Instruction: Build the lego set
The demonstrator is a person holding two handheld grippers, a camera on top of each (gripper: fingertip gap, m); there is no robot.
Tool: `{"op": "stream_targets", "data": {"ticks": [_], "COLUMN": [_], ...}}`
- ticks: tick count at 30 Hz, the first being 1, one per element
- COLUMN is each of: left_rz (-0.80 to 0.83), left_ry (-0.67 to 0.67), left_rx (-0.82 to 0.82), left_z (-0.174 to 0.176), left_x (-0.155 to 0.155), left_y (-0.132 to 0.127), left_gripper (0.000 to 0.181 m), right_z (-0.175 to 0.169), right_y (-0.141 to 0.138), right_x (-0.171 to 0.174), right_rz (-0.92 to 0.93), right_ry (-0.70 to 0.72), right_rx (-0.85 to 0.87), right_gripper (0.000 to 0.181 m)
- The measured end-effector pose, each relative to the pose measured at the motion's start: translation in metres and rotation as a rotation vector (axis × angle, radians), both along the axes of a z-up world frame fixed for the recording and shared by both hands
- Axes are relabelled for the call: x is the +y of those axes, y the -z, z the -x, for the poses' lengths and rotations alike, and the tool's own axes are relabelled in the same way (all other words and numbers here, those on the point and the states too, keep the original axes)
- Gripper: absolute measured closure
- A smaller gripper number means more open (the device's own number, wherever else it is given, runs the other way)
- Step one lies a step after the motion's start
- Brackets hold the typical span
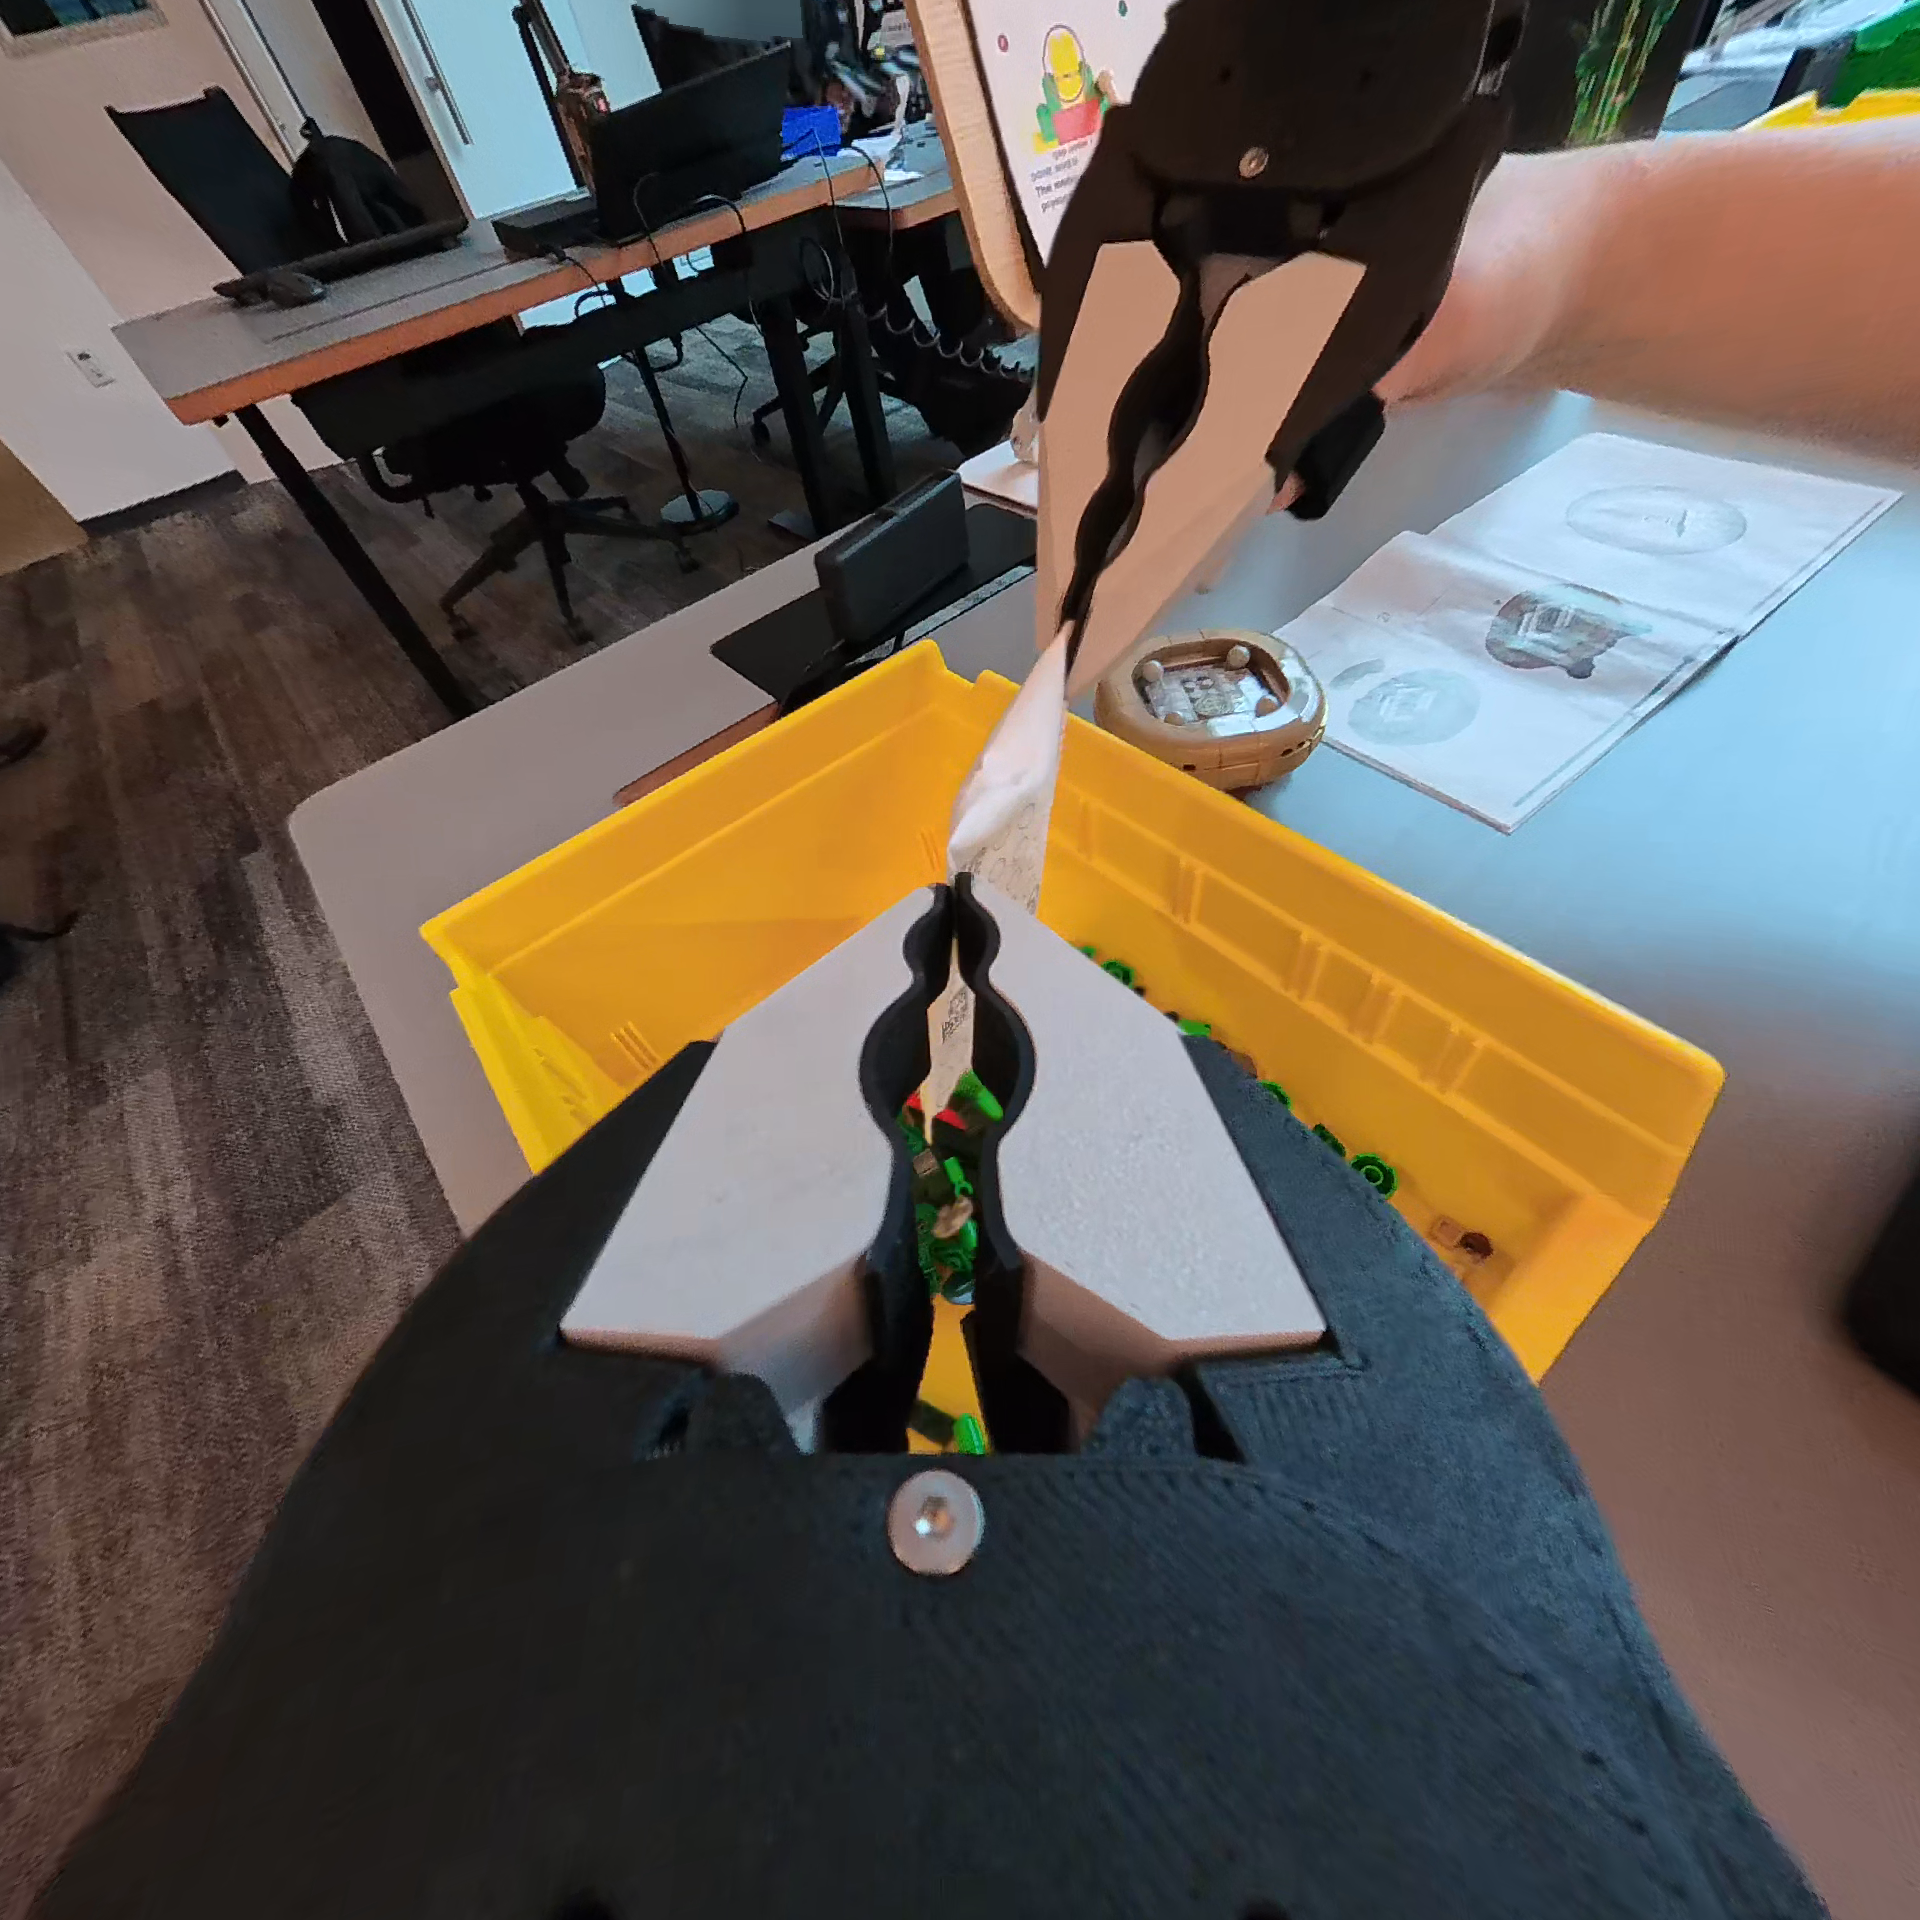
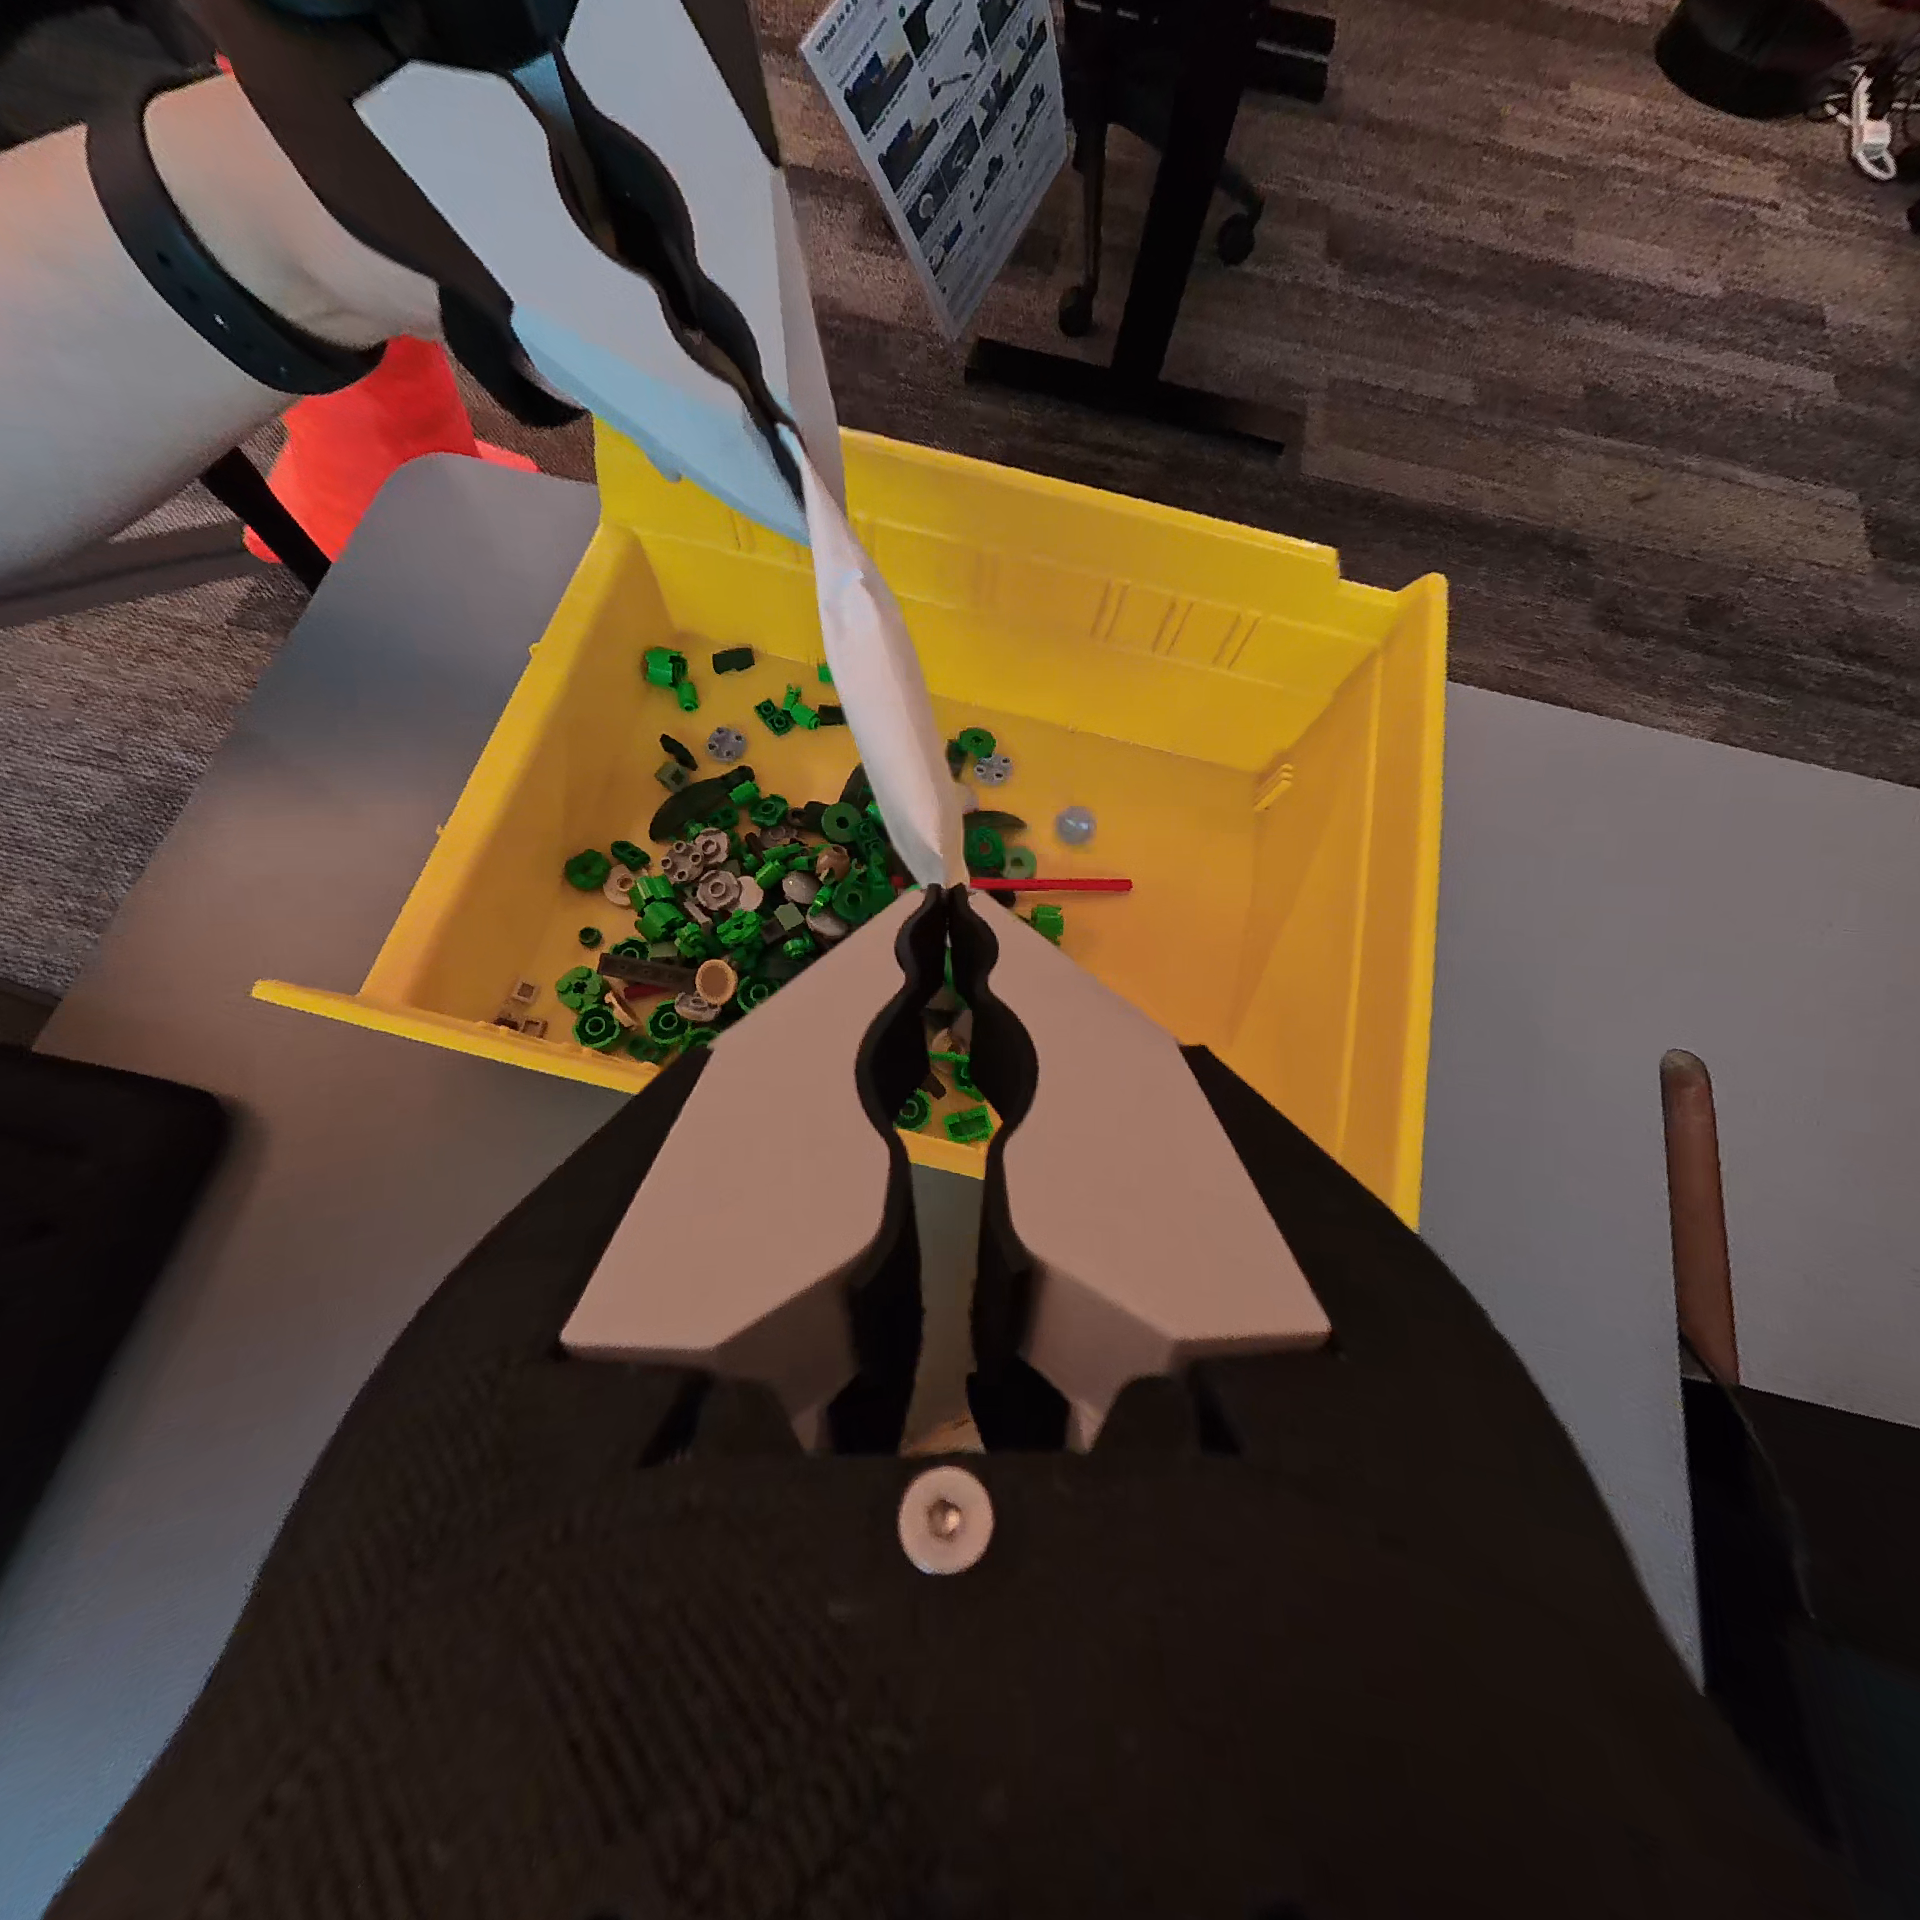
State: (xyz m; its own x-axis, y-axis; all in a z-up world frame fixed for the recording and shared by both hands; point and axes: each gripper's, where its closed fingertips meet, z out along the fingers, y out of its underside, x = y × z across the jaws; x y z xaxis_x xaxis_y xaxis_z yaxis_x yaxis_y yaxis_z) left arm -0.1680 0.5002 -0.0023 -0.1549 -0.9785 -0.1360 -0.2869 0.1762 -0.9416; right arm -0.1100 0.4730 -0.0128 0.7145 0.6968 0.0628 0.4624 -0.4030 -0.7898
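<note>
A white paper bag (image 1: 1008,790) hangs stretched between both grippers above the yellow bin (image 1: 727,904). My left gripper (image 1: 954,891) is shut on one end of it. My right gripper (image 2: 943,891) is shut on the other end, with the bag (image 2: 883,686) running up to the left gripper (image 2: 792,442). The right gripper also shows in the left wrist view (image 1: 1070,629). The yellow bin (image 2: 1340,862) holds a heap of green, grey and black lego pieces (image 2: 727,883) and a red rod (image 2: 1060,885). A round tan partly built lego model (image 1: 1210,707) stands on the table beside the bin.
An open instruction booklet (image 1: 1579,623) lies on the grey table (image 1: 1714,935) to the right of the model. A black tray (image 2: 94,1226) lies on the table at the left. An orange cone (image 2: 374,436), desks and office chairs (image 1: 488,436) stand beyond the table. The grippers' ends are close to 8 cm from one another.
</note>
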Motion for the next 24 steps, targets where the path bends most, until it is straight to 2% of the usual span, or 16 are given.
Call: {"op": "stream_targets", "data": {"ticks": [3, 6, 9, 13, 17, 20, 24], "left_rz": [0.045, -0.007, 0.055, 0.033, 0.075, 0.045, 0.123], "left_ry": [0.002, -0.019, -0.022, -0.030, -0.037, -0.067, -0.048], "left_rx": [-0.017, 0.036, 0.009, 0.048, 0.014, 0.051, 0.004], "left_z": [0.000, -0.001, -0.003, -0.004, -0.006, -0.009, -0.004], "left_x": [-0.001, 0.000, 0.000, 0.000, -0.001, 0.004, 0.002], "left_y": [-0.003, 0.005, 0.000, 0.007, 0.002, 0.010, 0.003], "left_gripper": [0.181, 0.181, 0.181, 0.181, 0.181, 0.181, 0.181], "right_z": [0.000, -0.001, -0.002, -0.002, 0.000, 0.002, -0.004], "right_y": [-0.005, 0.005, -0.003, 0.005, -0.002, 0.008, -0.001], "right_x": [0.002, 0.002, 0.005, 0.005, 0.005, 0.007, 0.005], "right_rz": [-0.013, 0.005, 0.000, 0.005, -0.004, 0.017, 0.012], "right_ry": [0.022, 0.016, 0.049, 0.048, 0.060, 0.057, 0.071], "right_rx": [0.027, -0.033, 0.079, 0.042, 0.136, 0.059, 0.149], "right_gripper": [0.181, 0.181, 0.181, 0.181, 0.181, 0.181, 0.181]}}
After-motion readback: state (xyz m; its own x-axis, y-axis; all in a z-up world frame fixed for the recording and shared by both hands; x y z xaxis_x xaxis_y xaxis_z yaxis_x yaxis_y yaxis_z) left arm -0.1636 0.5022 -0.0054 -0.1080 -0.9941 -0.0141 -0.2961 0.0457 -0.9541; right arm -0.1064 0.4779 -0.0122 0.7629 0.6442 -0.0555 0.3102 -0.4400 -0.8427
